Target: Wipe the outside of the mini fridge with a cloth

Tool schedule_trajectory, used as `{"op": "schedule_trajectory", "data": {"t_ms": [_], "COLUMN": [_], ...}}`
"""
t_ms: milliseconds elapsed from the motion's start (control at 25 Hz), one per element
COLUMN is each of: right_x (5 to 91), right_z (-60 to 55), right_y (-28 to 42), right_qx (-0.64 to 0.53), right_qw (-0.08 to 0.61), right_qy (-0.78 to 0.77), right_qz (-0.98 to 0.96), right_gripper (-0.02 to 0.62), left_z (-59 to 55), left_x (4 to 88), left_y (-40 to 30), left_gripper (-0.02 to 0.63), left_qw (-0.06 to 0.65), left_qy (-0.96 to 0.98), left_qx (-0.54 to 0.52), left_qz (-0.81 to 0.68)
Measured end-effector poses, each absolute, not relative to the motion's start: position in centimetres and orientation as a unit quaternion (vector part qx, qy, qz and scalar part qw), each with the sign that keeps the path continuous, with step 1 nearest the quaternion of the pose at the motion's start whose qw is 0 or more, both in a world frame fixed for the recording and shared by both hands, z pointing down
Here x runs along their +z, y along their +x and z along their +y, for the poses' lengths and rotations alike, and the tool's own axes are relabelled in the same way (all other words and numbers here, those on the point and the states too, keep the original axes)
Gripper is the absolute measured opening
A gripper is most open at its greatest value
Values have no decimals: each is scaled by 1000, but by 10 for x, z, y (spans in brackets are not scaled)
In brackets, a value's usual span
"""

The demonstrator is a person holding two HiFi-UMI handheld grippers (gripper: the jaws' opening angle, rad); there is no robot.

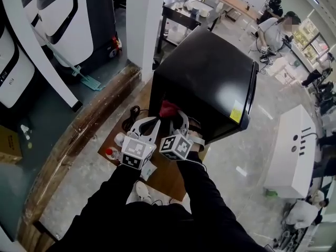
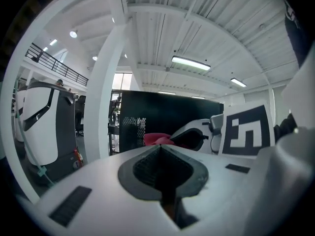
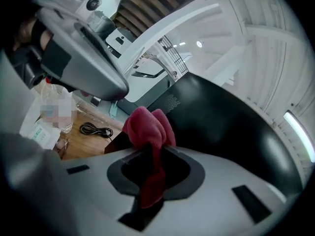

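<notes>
The right tool (image 3: pixel 149 156) is gripping a crumpled red fabric cloth (image 3: pixel 146 124), holding it just beside the boxy black mini fridge (image 1: pixel 210 77), which is standing on the wooden counter (image 1: pixel 169 176). The left tool (image 2: pixel 161 154) is sitting closed and empty.

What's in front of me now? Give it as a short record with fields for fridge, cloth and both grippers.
Fridge: black mini fridge, on wooden table
Cloth: red cloth, clamped in right gripper, near fridge's side; contact unclear
Other hand: left gripper, jaws together, empty
Also: black cable on table
</notes>
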State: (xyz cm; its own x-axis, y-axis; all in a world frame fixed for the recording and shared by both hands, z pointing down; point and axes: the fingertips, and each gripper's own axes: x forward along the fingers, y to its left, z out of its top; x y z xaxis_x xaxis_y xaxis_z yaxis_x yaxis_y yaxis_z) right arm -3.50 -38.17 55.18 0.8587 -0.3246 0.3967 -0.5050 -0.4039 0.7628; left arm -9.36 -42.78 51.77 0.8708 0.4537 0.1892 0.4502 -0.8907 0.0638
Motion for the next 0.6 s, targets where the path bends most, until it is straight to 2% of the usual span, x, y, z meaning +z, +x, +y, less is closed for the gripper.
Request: {"op": "schedule_trajectory", "data": {"t_ms": [240, 600], "right_x": [635, 756], "right_z": [-389, -392], "right_y": [-30, -21], "right_qx": [158, 244], "right_qw": [463, 472], "right_qy": [825, 785], "right_qz": [-283, -318], "right_gripper": [60, 60], "left_z": [-425, -428], "left_x": [560, 606], "left_y": [-85, -81], "left_gripper": [6, 6], "left_qw": [9, 7], "left_qy": [960, 953], "left_qx": [144, 197], "left_qz": [240, 230]}}
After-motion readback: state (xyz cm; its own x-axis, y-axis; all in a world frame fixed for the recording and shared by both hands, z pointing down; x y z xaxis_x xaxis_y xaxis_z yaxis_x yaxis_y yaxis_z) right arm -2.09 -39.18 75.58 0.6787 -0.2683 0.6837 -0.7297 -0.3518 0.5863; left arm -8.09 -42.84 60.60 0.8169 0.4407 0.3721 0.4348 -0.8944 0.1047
